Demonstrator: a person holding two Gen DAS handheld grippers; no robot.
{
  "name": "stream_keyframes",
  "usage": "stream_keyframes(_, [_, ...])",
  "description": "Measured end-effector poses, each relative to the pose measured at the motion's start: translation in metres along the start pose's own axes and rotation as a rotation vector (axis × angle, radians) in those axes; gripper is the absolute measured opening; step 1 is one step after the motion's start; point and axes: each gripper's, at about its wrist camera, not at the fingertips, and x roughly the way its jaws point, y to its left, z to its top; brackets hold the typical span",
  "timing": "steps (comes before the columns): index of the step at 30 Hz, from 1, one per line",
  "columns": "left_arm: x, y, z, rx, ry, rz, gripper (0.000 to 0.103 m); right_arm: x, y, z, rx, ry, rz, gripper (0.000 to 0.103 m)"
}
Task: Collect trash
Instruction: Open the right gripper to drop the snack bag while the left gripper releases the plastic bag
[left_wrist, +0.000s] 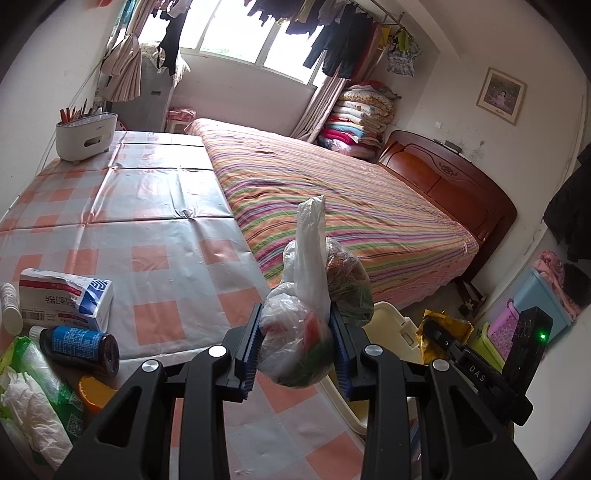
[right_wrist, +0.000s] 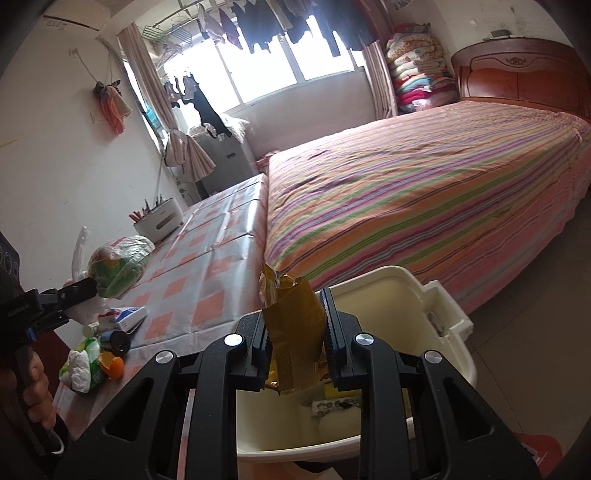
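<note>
My left gripper (left_wrist: 295, 332) is shut on a knotted clear plastic bag of trash (left_wrist: 314, 258), held above the table's right edge. The same bag (right_wrist: 118, 266) shows at the left of the right wrist view, in the left gripper (right_wrist: 79, 290). My right gripper (right_wrist: 295, 332) is shut on a crumpled golden-brown wrapper (right_wrist: 291, 317), held over the open cream trash bin (right_wrist: 406, 288). That bin (left_wrist: 391, 321) stands on the floor between table and bed, with some litter inside. The right gripper (left_wrist: 443, 341) and its wrapper (left_wrist: 448, 323) appear low right in the left wrist view.
On the checked tablecloth (left_wrist: 122, 206) lie a medicine box (left_wrist: 66, 295), a dark bottle (left_wrist: 81, 345), an orange piece (left_wrist: 92, 393) and a green tissue pack (left_wrist: 33, 398). A white caddy (left_wrist: 85, 138) stands far back. The striped bed (left_wrist: 332, 192) borders the table. A hand (right_wrist: 37, 384) grips the left handle.
</note>
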Motion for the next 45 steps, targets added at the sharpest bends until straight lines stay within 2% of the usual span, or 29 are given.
stream_keyframes(4, [0.006,-0.008,-0.002,0.015,0.014,-0.014,0.033,0.002,-0.011,0.0,0.002,0.008,-0.052,0.023])
stream_keyframes(8, [0.01,-0.014,-0.004,0.027,0.023,-0.024,0.033,0.006,-0.02,0.001,0.002,0.01,-0.094,0.028])
stream_keyframes(11, [0.011,-0.018,-0.006,0.036,0.03,-0.029,0.033,0.008,-0.025,0.002,0.013,0.01,-0.112,0.044])
stream_keyframes(12, [0.012,-0.02,-0.006,0.038,0.032,-0.032,0.033,0.008,-0.026,0.002,0.021,0.008,-0.11,0.061])
stream_keyframes(13, [0.012,-0.022,-0.007,0.041,0.035,-0.033,0.033,0.007,-0.026,0.003,0.029,0.005,-0.112,0.071])
stream_keyframes(21, [0.029,-0.043,-0.011,0.078,0.084,-0.059,0.033,-0.014,-0.031,0.009,0.101,-0.085,-0.086,0.071])
stream_keyframes(29, [0.073,-0.082,-0.023,0.131,0.189,-0.097,0.033,-0.043,-0.051,0.014,0.198,-0.207,-0.111,0.072])
stream_keyframes(34, [0.104,-0.1,-0.03,0.151,0.251,-0.099,0.033,-0.048,-0.06,0.011,0.243,-0.23,-0.108,0.073])
stream_keyframes(38, [0.113,-0.105,-0.032,0.15,0.275,-0.101,0.035,-0.045,-0.057,0.01,0.248,-0.237,-0.101,0.073])
stream_keyframes(41, [0.115,-0.107,-0.032,0.142,0.274,-0.106,0.051,-0.044,-0.055,0.009,0.25,-0.236,-0.094,0.074])
stream_keyframes(42, [0.115,-0.106,-0.032,0.139,0.268,-0.106,0.065,-0.043,-0.054,0.009,0.25,-0.236,-0.092,0.074])
stream_keyframes(43, [0.113,-0.106,-0.031,0.135,0.26,-0.102,0.074,-0.045,-0.056,0.009,0.249,-0.236,-0.09,0.074])
stream_keyframes(45, [0.108,-0.103,-0.029,0.126,0.246,-0.1,0.076,-0.044,-0.055,0.008,0.246,-0.236,-0.088,0.074])
